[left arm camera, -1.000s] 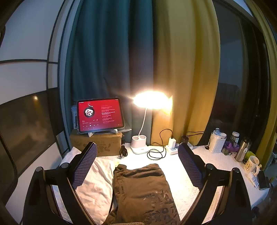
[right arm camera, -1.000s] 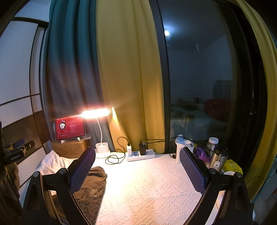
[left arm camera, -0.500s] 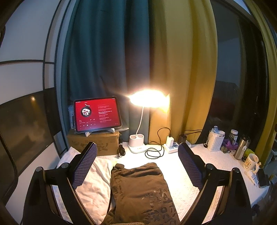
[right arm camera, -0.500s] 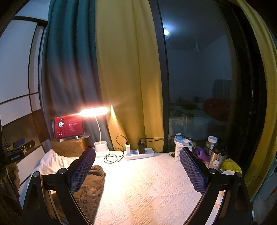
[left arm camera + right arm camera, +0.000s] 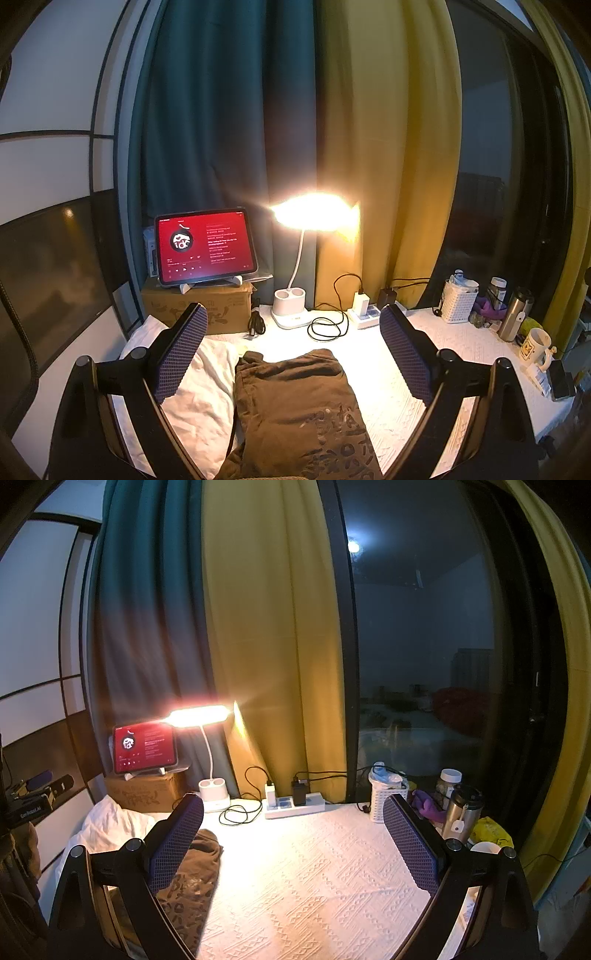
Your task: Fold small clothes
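A brown garment with a printed pattern lies folded lengthways on the white textured table cover, under my left gripper. It also shows at the lower left of the right wrist view. My left gripper is open and empty, held above the garment's far end. My right gripper is open and empty above the bare cover, to the right of the garment. A crumpled white cloth lies to the left of the garment.
At the back stand a lit desk lamp, a tablet on a cardboard box, a power strip with chargers and cables. At the right are a white basket, a steel flask, a mug. Curtains and a dark window stand behind.
Both views have shifted slightly, so both grippers have drifted a little. Both grippers stay open and the garment has not moved.
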Tool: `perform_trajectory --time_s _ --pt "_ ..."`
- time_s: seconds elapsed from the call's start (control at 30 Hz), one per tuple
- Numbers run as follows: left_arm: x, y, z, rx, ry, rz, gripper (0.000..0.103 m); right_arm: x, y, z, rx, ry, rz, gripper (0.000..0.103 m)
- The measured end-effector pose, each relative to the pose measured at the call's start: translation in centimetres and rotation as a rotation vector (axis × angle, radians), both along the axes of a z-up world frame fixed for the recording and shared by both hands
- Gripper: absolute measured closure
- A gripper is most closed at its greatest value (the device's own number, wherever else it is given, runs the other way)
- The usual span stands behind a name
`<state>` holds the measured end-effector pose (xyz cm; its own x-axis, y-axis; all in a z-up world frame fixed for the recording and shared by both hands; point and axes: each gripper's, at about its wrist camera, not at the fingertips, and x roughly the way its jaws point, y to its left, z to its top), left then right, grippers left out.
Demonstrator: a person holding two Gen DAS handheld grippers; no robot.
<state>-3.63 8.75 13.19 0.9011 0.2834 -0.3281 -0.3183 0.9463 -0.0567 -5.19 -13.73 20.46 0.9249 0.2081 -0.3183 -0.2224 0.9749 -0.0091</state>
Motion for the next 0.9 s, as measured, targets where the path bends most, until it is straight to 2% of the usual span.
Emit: perform_trajectory --time_s 0.9 --pt "0.28 -0.42 -0.02 0.005 -0.003 -0.014 0.009 0.18 -0.03 -0.11 -0.002 0.008 -0.016 0.004"
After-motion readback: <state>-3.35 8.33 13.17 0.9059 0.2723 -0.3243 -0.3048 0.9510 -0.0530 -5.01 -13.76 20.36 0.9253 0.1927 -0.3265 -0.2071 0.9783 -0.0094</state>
